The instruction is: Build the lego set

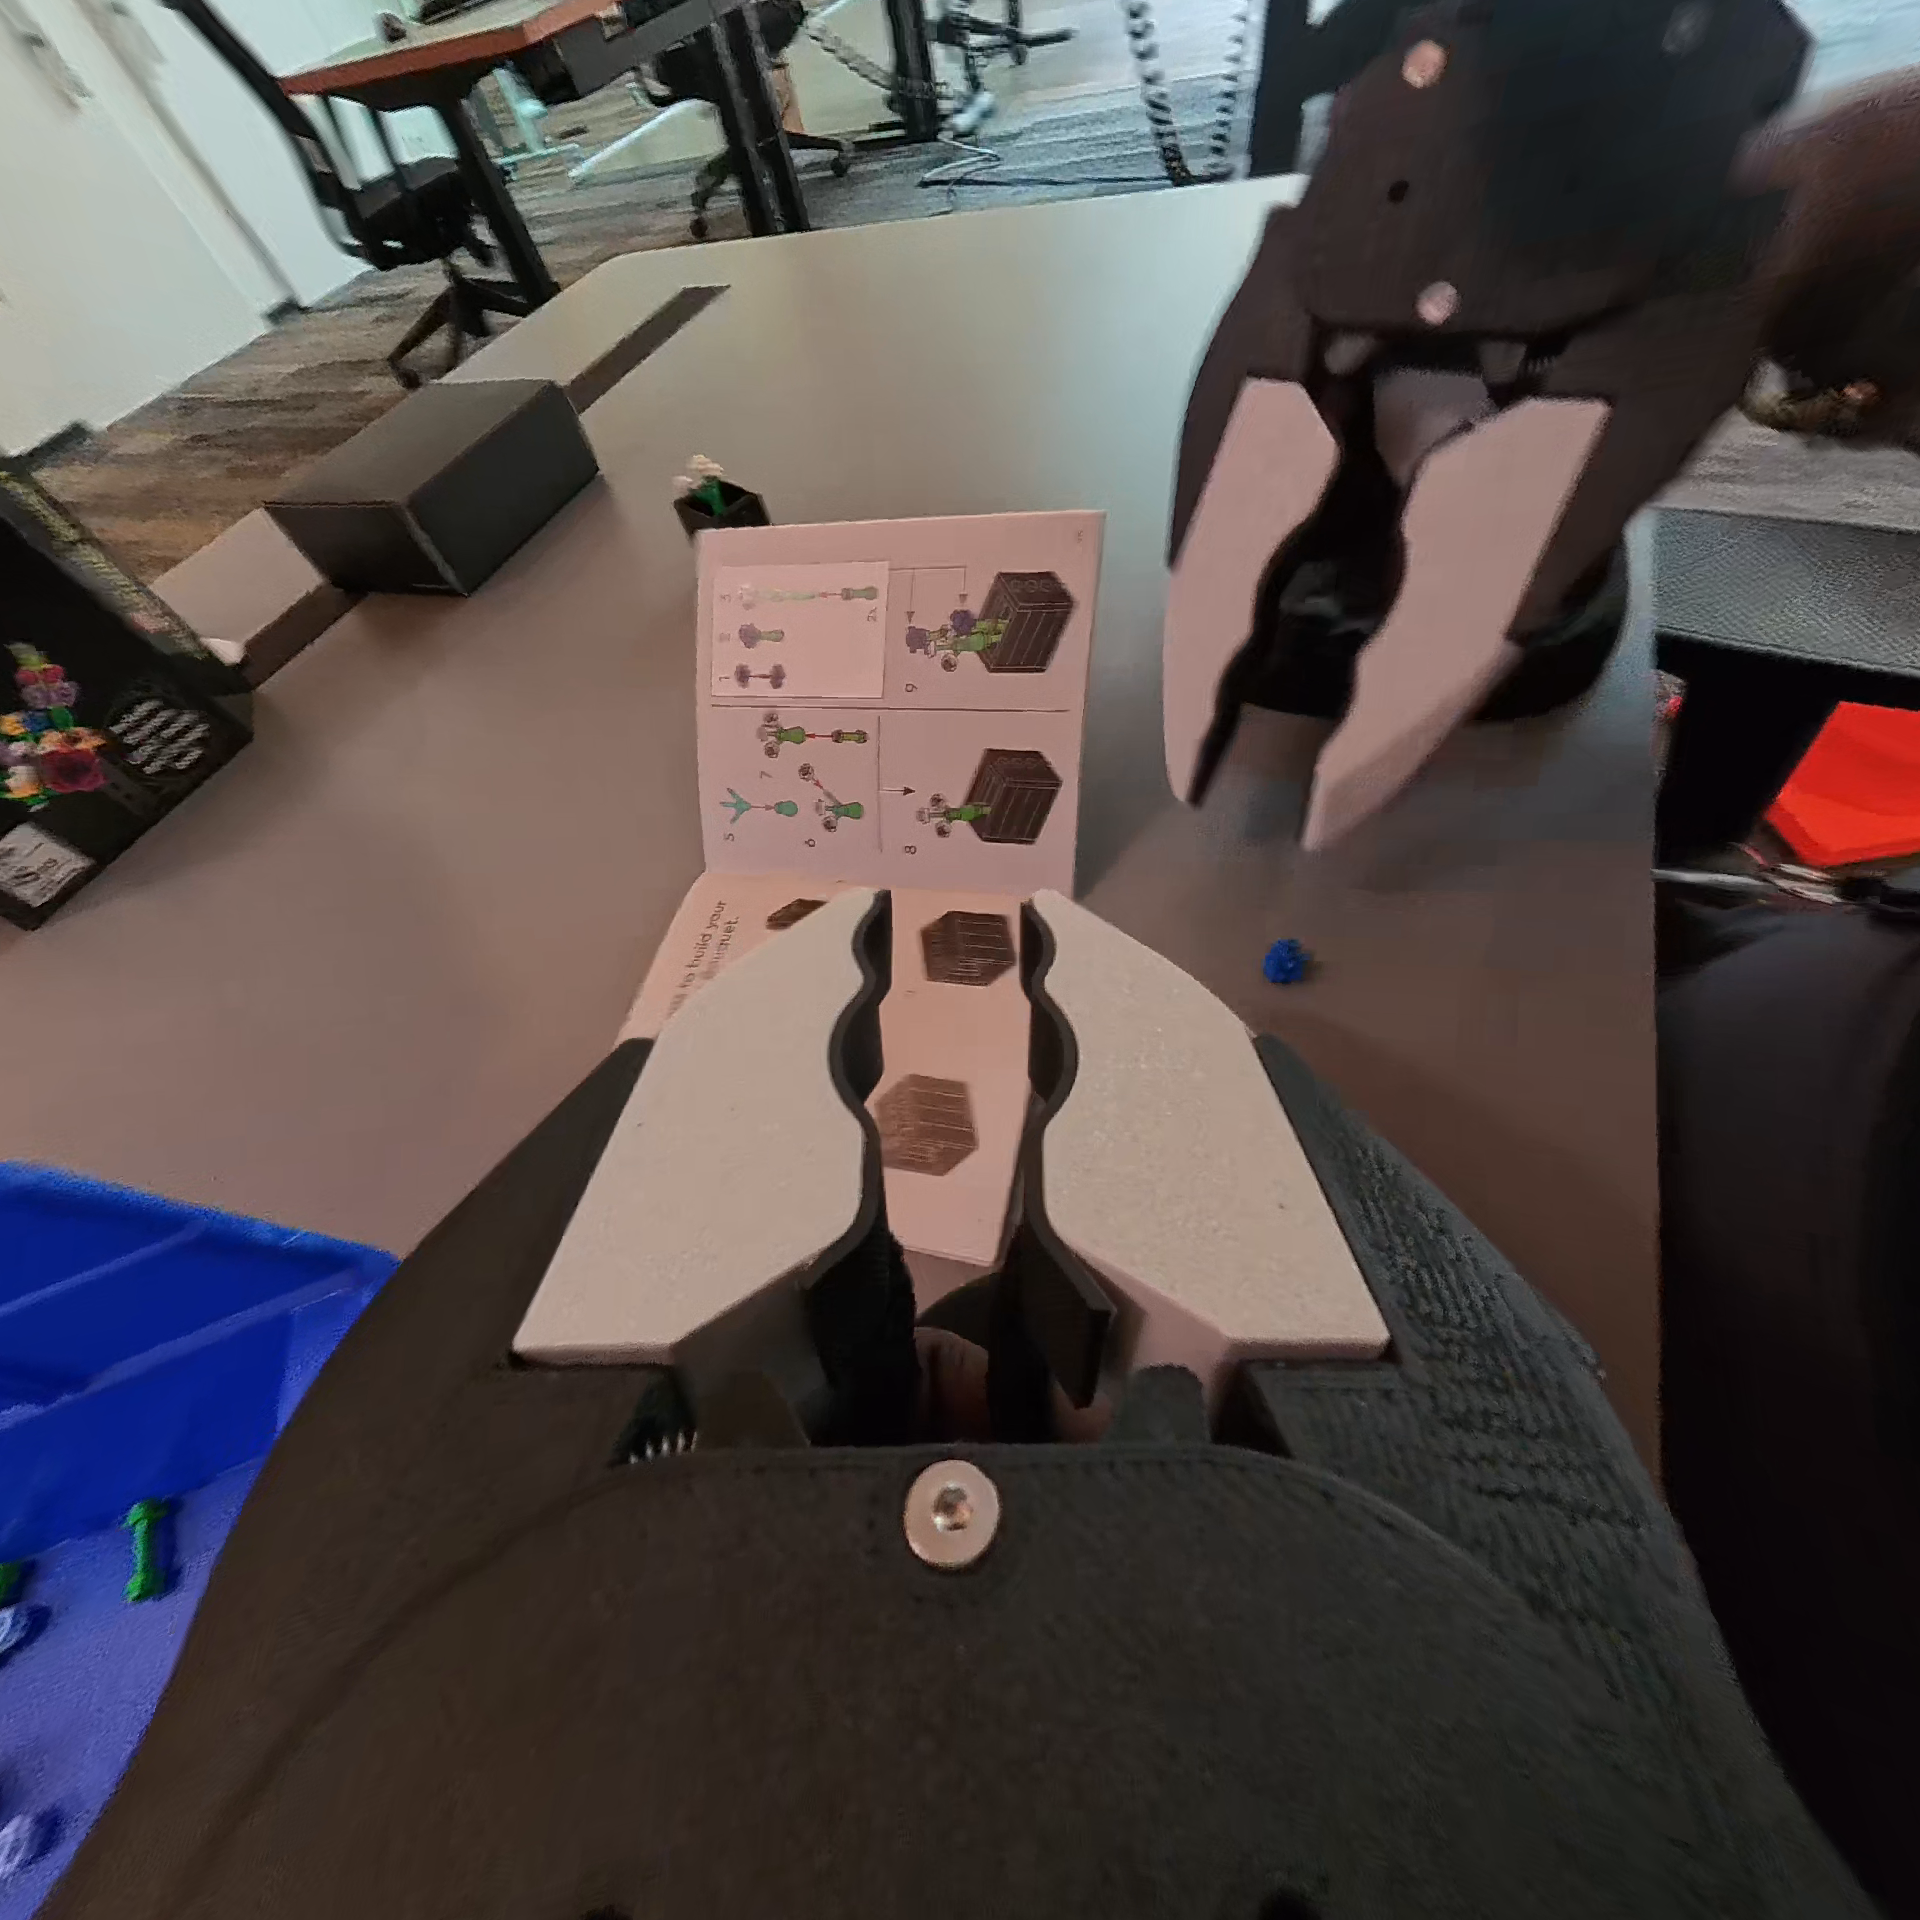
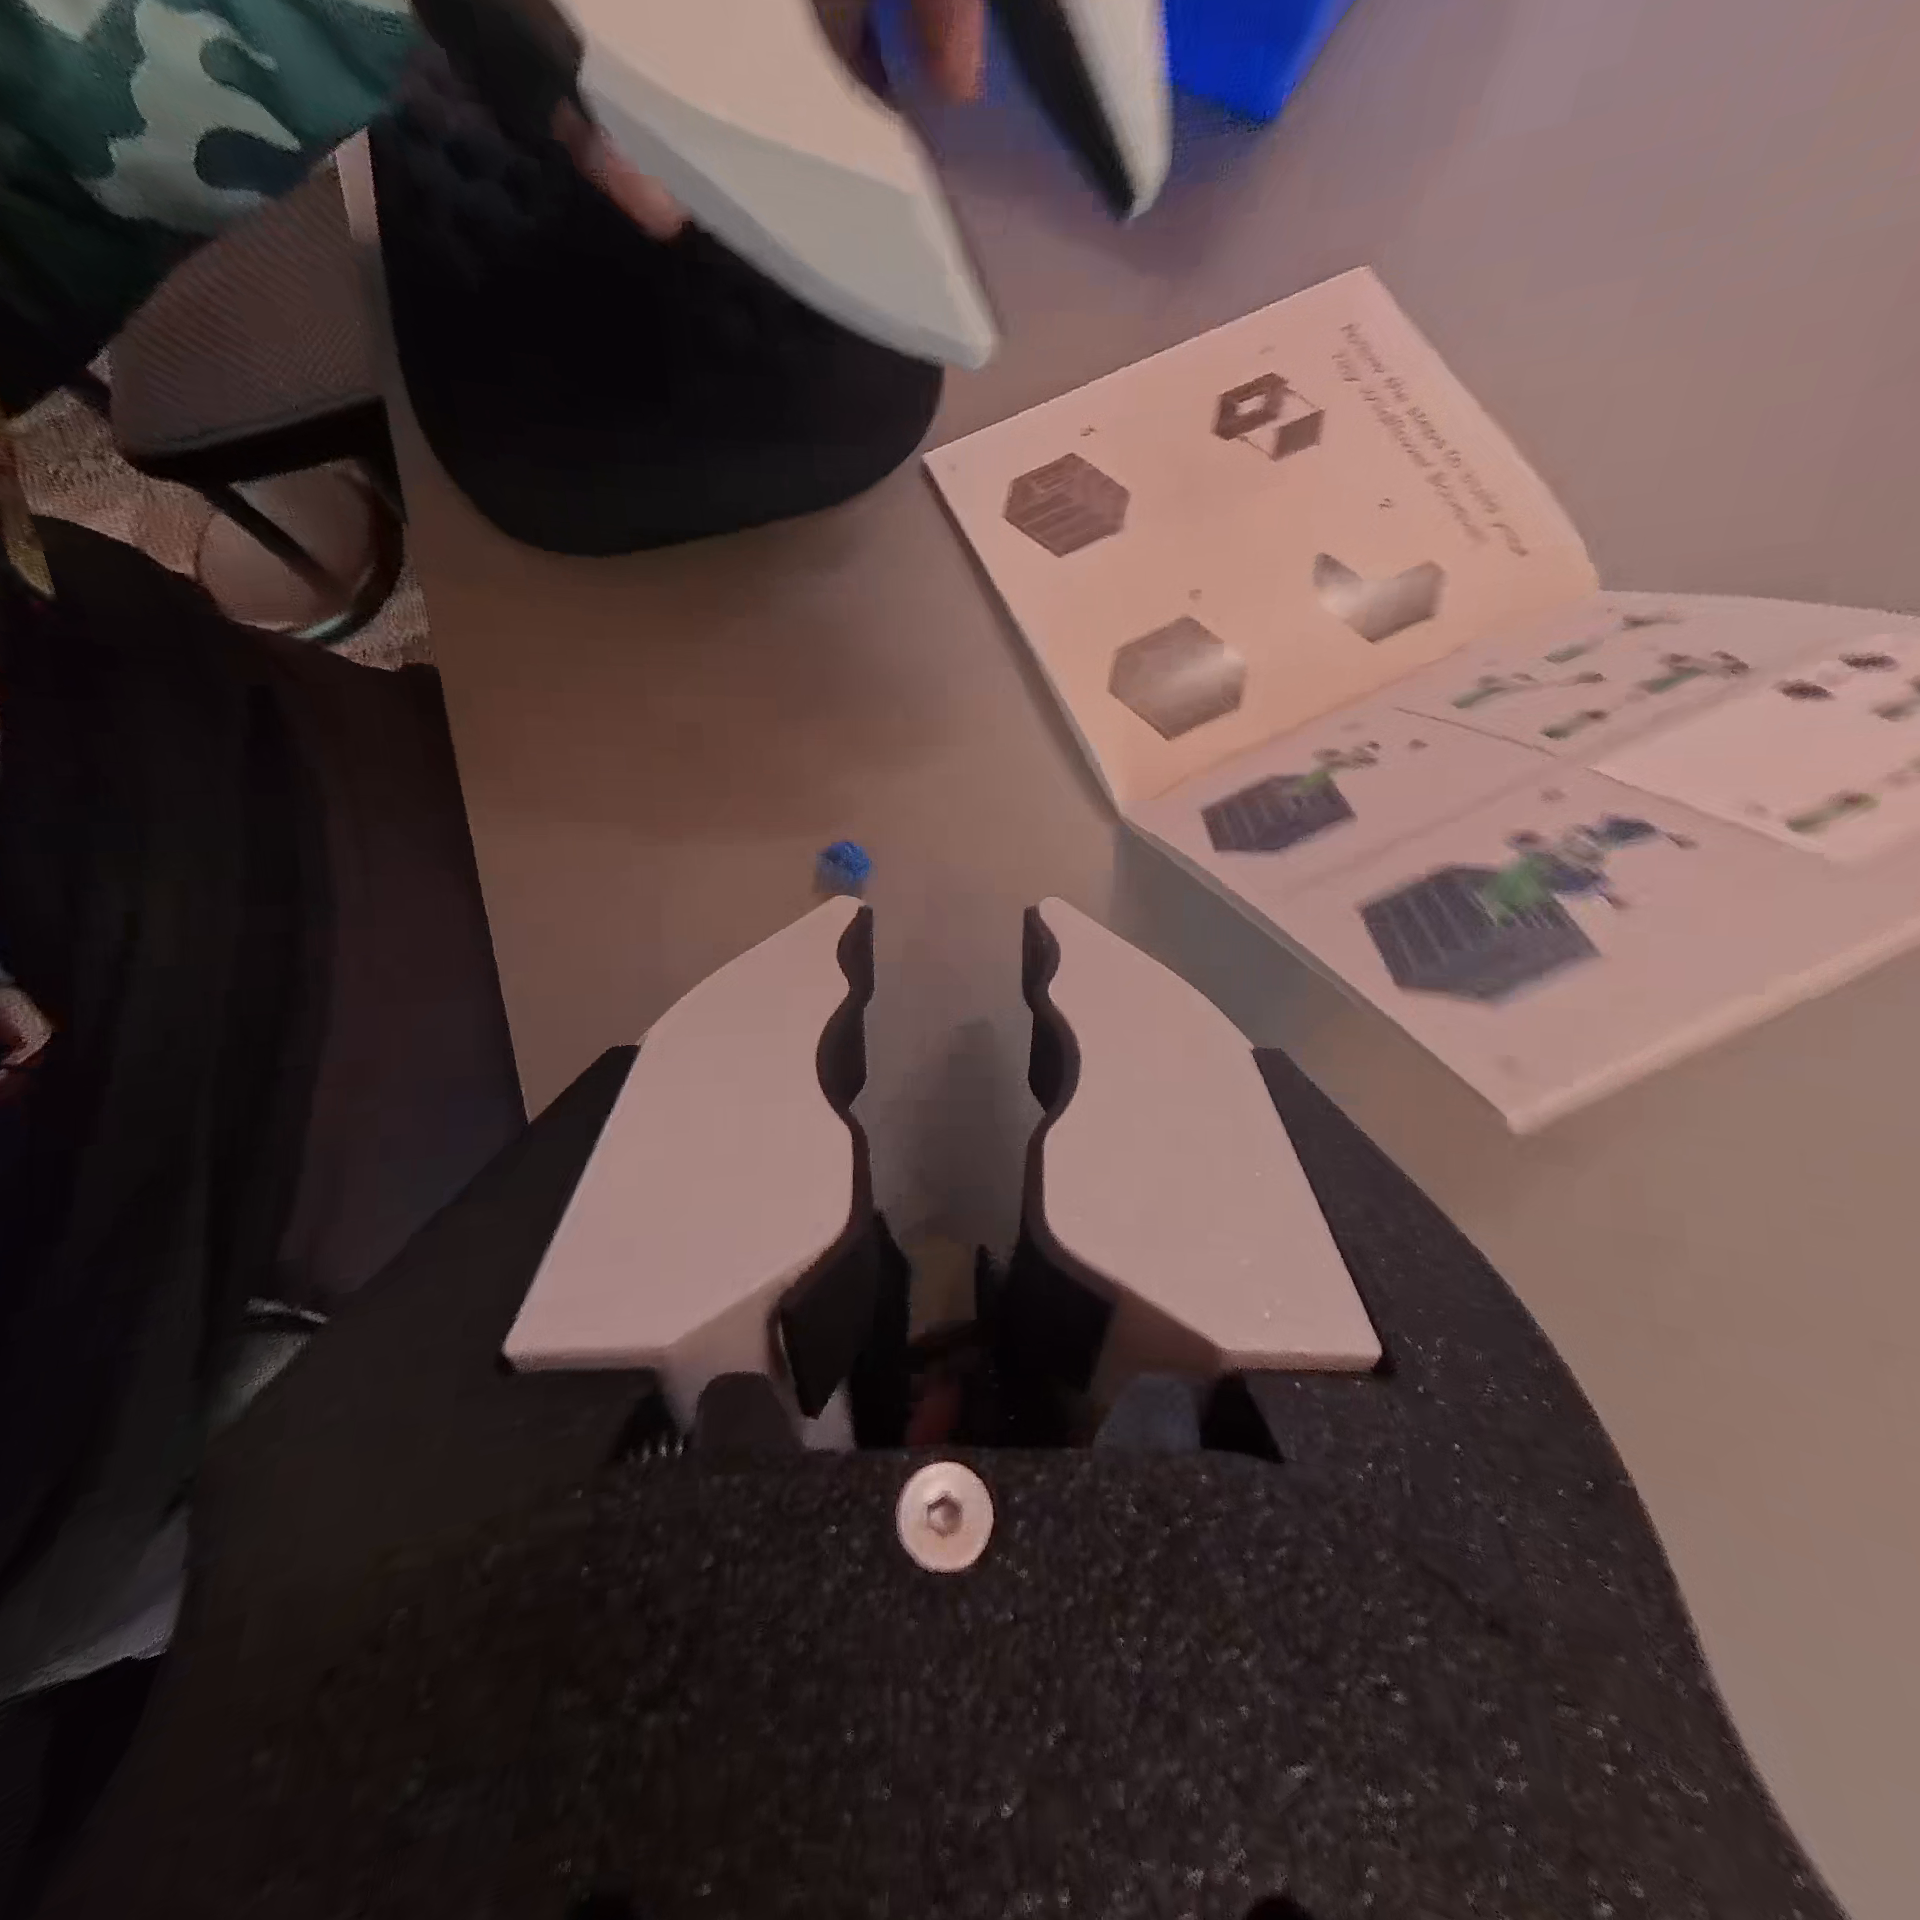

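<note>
A small blue lego piece (image 1: 1286, 961) lies on the grey table (image 1: 416, 935), right of the open instruction booklet (image 1: 894, 686). My left gripper (image 1: 956, 914) is open and empty, held over the booklet's near page. My right gripper (image 1: 1257, 810) hangs open and empty above the table, just beyond the blue piece. In the right wrist view my right gripper (image 2: 945, 914) is open, with the blue piece (image 2: 844, 864) just past its left fingertip. The booklet (image 2: 1351, 675) lies to its right. The left gripper (image 2: 1055, 281) shows blurred at the top.
A blue tray (image 1: 156, 1351) with green pieces (image 1: 151, 1548) sits at the lower left. A small black pot with a white flower (image 1: 722, 499) stands behind the booklet. Black boxes (image 1: 447, 488) and the set's box (image 1: 83, 727) stand at the left. A black round object (image 2: 623, 416) sits near the table edge. The gap from one gripper's tips to the other's is roughly 9 cm.
</note>
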{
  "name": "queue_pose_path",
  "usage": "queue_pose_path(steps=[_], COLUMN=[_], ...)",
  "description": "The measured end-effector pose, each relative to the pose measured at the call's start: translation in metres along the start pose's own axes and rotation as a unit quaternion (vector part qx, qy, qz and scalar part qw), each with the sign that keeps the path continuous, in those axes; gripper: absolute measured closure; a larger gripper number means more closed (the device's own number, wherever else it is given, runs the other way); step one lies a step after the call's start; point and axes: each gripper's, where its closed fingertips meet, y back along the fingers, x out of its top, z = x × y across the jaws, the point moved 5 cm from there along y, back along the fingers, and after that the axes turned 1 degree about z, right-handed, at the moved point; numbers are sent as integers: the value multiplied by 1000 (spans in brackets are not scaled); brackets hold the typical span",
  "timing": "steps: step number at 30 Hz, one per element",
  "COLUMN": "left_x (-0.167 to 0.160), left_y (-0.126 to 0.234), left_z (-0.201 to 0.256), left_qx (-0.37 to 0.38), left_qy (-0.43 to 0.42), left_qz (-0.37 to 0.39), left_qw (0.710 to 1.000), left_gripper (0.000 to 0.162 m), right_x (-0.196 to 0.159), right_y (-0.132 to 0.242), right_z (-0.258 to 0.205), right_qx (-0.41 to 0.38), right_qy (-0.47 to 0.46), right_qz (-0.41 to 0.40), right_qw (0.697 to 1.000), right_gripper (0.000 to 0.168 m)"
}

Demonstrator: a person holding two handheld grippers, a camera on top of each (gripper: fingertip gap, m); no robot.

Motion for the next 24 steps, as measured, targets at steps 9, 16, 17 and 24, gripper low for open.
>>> queue_pose_path(steps=[9, 16, 17, 24], left_x=[-18, -22, -22, -23], left_y=[-21, -34, -37, -52], left_z=[57, 65, 64, 55], left_qx=[-176, -279, -294, -389], left_qy=[-91, -224, -235, -225], left_qz=[-116, -108, -105, -93], left_qw=[973, 927, 921, 888], left_gripper=[139, 140, 140, 145], right_x=[-39, -51, -52, -54], right_y=[55, 73, 74, 77], right_z=[7, 7, 6, 5], right_qx=[-13, -23, -24, -29], right_qy=[-9, -3, -1, 9], right_qz=[-25, -34, -33, -27], right_qw=[1000, 999, 999, 999], right_gripper=[141, 141, 141, 141])
